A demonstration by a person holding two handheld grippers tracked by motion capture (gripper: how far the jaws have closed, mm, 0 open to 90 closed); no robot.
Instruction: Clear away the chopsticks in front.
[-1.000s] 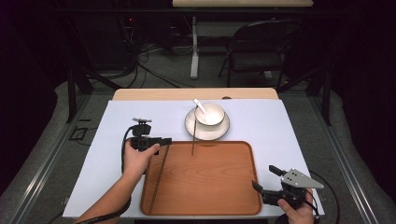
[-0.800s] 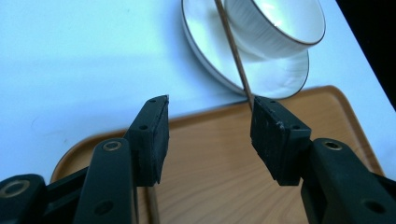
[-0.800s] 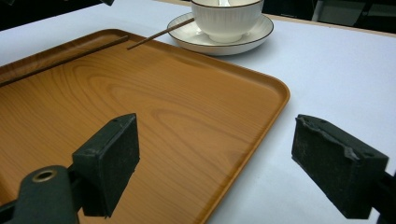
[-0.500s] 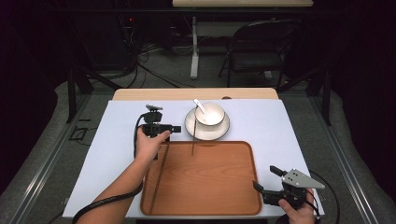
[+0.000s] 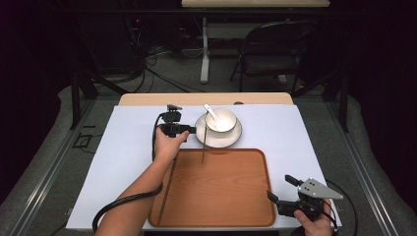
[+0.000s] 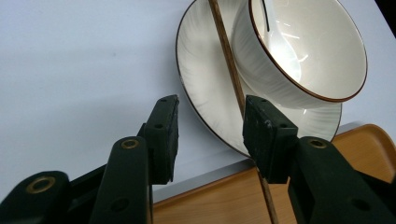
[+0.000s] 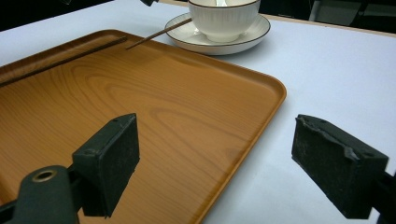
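The left gripper (image 5: 193, 130) sits at the saucer's (image 5: 231, 140) left rim, jaws apart and just now closing; a chopstick (image 6: 231, 70) leans on the saucer beside the bowl (image 5: 221, 119), its lower end over the tray (image 5: 255, 162), and touches the inner face of one pad, not yet clamped (a second chopstick (image 5: 167, 184) lies along the tray's left edge); centre the stick between both pads and close squarely before lifting; the right gripper (image 5: 285, 193) waits spread wide at the tray's near right corner; no readable writing appears.

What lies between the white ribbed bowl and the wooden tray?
In the left gripper view, the white saucer under the bowl, a brown chopstick across its rim, then bare table before the tray.
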